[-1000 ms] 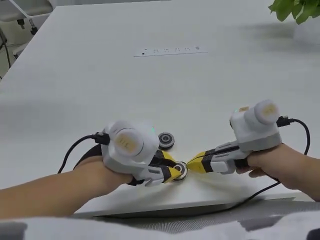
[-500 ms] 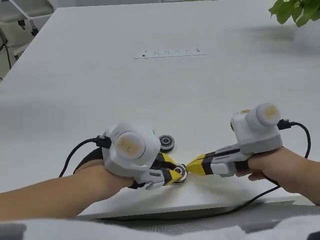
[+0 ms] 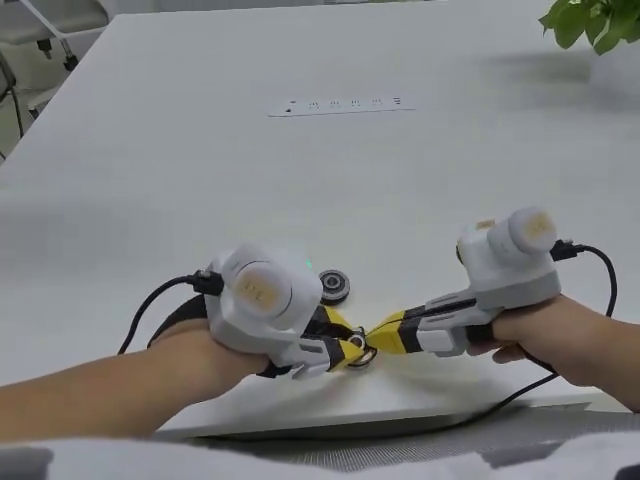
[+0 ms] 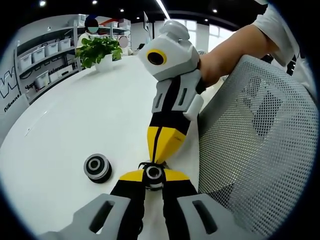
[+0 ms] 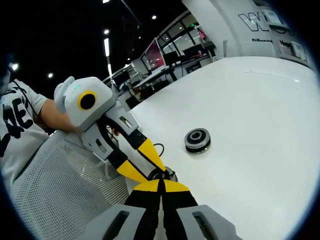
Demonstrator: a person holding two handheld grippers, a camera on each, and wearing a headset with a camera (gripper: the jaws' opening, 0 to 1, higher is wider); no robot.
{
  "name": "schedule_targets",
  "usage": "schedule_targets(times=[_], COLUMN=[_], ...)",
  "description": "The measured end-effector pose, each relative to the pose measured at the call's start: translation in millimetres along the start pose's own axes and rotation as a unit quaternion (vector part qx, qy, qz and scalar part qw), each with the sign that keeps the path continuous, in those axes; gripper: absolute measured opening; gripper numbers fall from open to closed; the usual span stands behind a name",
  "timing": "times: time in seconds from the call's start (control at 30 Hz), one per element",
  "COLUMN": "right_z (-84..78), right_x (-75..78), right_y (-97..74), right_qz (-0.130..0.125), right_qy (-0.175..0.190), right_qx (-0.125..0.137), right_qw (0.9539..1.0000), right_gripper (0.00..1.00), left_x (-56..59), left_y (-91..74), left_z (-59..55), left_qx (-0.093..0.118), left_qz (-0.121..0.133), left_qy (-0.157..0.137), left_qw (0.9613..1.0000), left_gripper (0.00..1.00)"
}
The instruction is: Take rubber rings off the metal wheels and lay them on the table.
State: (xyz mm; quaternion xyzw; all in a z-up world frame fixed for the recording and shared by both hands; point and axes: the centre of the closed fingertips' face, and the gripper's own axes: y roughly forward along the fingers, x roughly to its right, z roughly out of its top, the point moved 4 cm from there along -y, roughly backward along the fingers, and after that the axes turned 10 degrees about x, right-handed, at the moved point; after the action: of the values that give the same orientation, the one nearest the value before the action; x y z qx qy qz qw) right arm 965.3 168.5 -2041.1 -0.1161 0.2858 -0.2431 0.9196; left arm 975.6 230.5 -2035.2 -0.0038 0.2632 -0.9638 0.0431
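Rubber ring [image 4: 148, 164] runs dark around the rim of a small metal wheel [image 4: 153, 173]. My left claw [image 4: 153, 176] is clamped on that wheel, one yellow tip on each side. My right claw [image 5: 161, 183] meets it head-on, jaws pressed together, tips at the ring (whether rubber is caught between them, I cannot tell). Both work close to the front edge of the table [image 3: 400, 170]. A second wheel [image 3: 334, 285] lies flat just beyond the left claw. Farther out I see a power strip [image 3: 342, 103] and a plant [image 3: 590, 20].
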Motion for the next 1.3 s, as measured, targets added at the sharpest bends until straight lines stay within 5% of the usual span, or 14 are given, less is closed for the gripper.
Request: schedule_targets(times=[0.73, 0.83, 1.3], right_z=[3.5, 8.2, 3.2], right_x=[-5.5, -13.3, -1.9], right_y=[0.9, 1.3, -3.1], right_qz=[0.012, 0.032, 0.008], right_qy=[0.003, 0.02, 0.005], right_qx=[0.012, 0.029, 0.016], right_qw=[0.9999, 0.9989, 0.9998], right_gripper=[0.0, 0.0, 0.0], left_x=[1.1, 1.2, 1.1], left_y=[1.0, 1.0, 1.0], left_z=[-0.2, -0.2, 0.1], left_qx=[0.002, 0.002, 0.003], left_qz=[0.001, 0.001, 0.0], left_qy=[0.001, 0.001, 0.008], left_qw=[1.0, 1.0, 1.0], left_gripper=[0.07, 0.07, 0.07])
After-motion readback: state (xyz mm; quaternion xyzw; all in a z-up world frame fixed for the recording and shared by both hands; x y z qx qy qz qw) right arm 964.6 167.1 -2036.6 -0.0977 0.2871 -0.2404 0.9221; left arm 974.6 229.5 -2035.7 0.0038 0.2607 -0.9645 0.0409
